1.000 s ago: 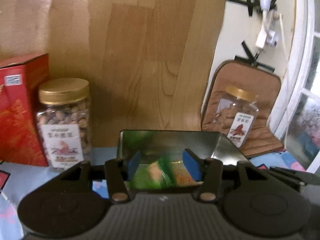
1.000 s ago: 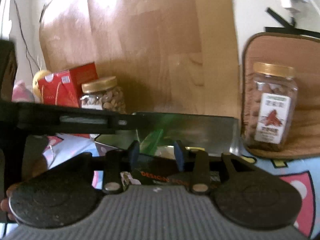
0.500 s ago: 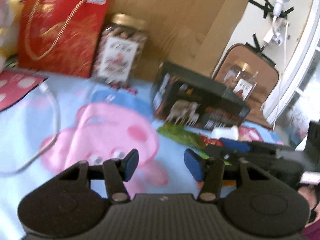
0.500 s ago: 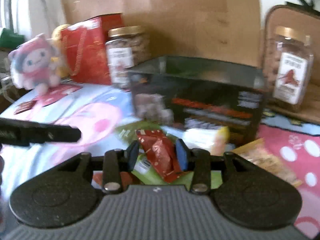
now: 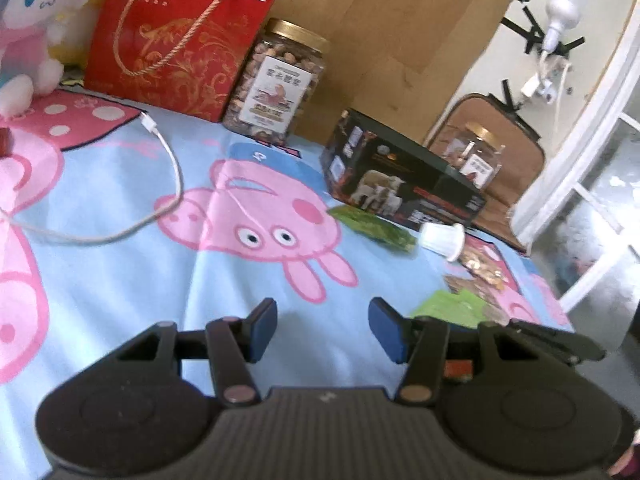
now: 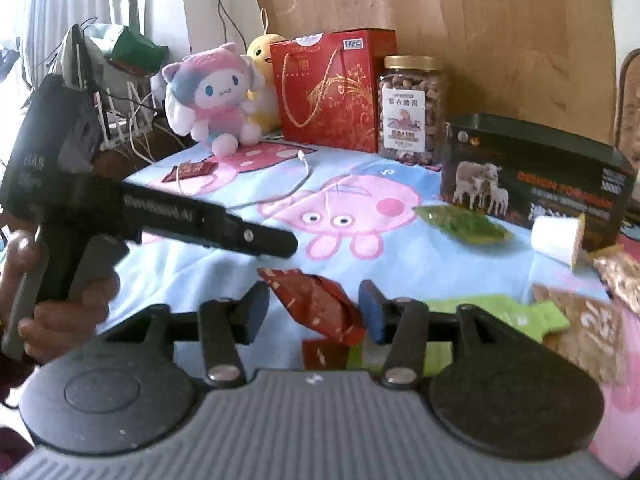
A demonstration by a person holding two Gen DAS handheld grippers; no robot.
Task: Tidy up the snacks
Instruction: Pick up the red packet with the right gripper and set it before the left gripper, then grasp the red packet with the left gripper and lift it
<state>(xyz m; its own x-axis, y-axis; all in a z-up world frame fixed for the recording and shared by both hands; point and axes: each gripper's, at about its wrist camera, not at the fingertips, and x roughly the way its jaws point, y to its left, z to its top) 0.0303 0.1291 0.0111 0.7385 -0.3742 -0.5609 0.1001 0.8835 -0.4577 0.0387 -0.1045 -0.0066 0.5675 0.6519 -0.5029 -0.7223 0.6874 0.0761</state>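
Red snack packet (image 6: 316,304), crinkled and foil-shiny, lies between the right gripper (image 6: 313,312)'s opening fingers; left gripper (image 5: 322,328) fingers apart, empty.

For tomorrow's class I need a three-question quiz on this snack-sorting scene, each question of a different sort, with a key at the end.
1. True or false: the left claw holds a snack packet.
2. Which item lies between the opening jaws of the right claw?
A. the red snack packet
B. the dark green packet
C. the white charging cable
3. Fill in: the nut jar stands directly beside the red ______.

Key:
1. False; its jaws are apart over bare tablecloth.
2. A
3. gift bag
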